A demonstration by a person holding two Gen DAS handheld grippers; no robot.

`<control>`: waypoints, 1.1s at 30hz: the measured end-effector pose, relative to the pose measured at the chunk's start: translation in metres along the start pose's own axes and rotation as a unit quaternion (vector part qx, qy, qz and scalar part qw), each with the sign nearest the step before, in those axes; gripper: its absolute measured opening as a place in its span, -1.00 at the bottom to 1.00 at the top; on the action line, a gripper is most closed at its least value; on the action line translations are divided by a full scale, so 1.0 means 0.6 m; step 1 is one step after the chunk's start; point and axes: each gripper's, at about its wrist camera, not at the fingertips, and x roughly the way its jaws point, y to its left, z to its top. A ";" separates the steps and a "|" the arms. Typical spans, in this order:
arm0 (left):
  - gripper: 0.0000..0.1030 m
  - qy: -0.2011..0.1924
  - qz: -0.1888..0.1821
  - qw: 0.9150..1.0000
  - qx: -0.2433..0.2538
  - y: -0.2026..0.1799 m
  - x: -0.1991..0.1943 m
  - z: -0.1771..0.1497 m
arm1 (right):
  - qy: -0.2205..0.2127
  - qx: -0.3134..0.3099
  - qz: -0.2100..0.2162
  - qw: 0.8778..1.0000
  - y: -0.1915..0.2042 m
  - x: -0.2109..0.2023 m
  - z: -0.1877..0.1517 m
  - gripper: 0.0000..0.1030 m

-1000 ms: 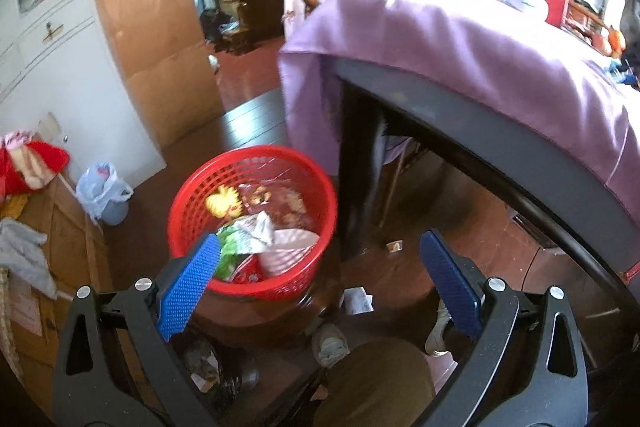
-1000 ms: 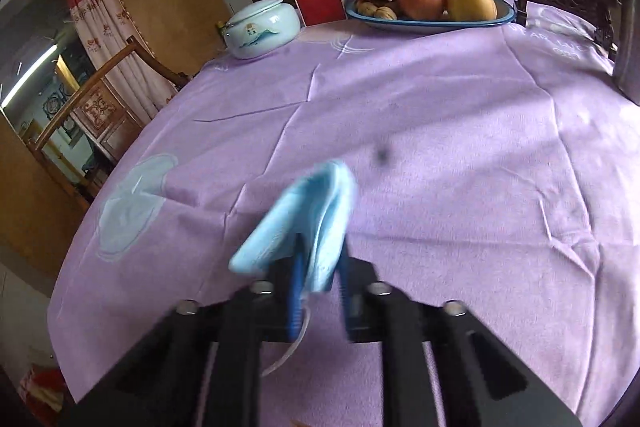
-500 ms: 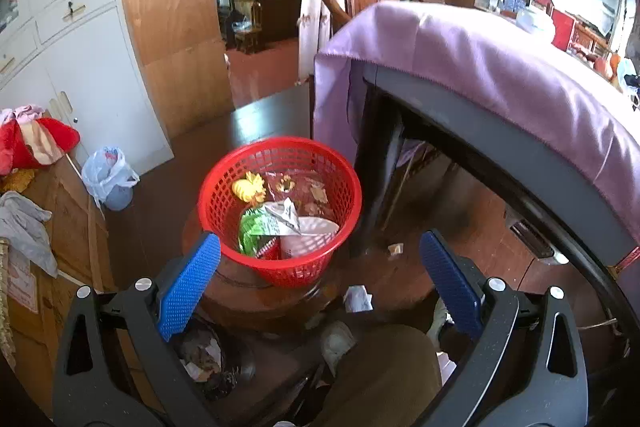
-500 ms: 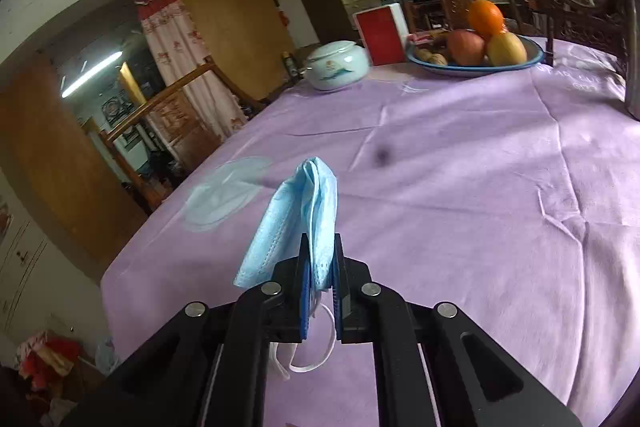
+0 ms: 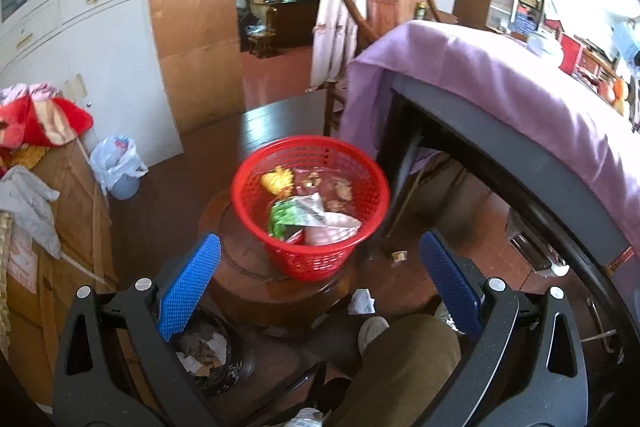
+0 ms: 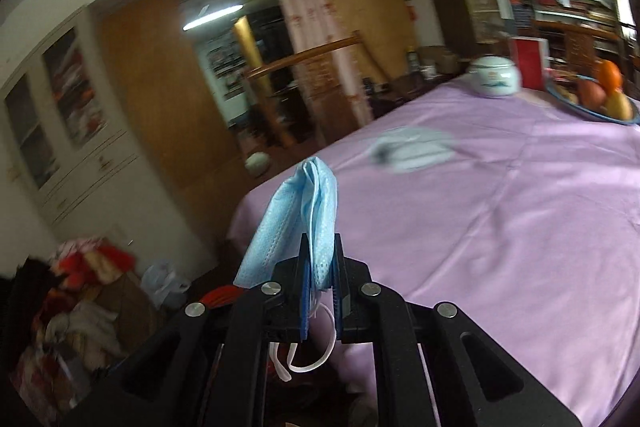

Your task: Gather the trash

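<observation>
Right wrist: tool [image 6: 320, 281] clenched on blue mask [image 6: 304, 211], now lifted off purple surface [image 6: 500, 227] beyond, red basket [image 5: 310, 205] next; left tool [image 5: 320, 285] released

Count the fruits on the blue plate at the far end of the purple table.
3 show: an orange at the back, a reddish round fruit in front, a yellow fruit nearest the blue plate rim. The blurred view may hide others.
</observation>
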 end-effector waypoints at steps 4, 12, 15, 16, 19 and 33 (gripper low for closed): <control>0.87 0.006 0.022 0.999 -0.026 0.054 0.007 -0.011 | 0.031 -0.033 0.053 0.998 0.102 0.040 -0.030 -0.82; 0.87 0.041 0.061 0.995 -0.066 0.150 0.043 -0.047 | 0.119 -0.071 0.109 0.984 0.249 0.184 -0.102 -0.82; 0.87 0.051 0.063 0.993 -0.086 0.179 0.053 -0.054 | 0.142 -0.082 0.110 0.980 0.282 0.241 -0.124 -0.82; 0.87 0.052 0.064 0.993 -0.090 0.185 0.054 -0.055 | 0.148 -0.085 0.109 0.979 0.293 0.260 -0.132 -0.81; 0.87 0.058 0.063 0.991 -0.103 0.199 0.061 -0.060 | 0.170 -0.087 0.110 0.975 0.312 0.317 -0.149 -0.72; 0.87 0.052 0.020 0.994 -0.099 0.171 0.047 -0.067 | 0.154 -0.090 0.046 0.983 0.261 0.296 -0.179 -0.11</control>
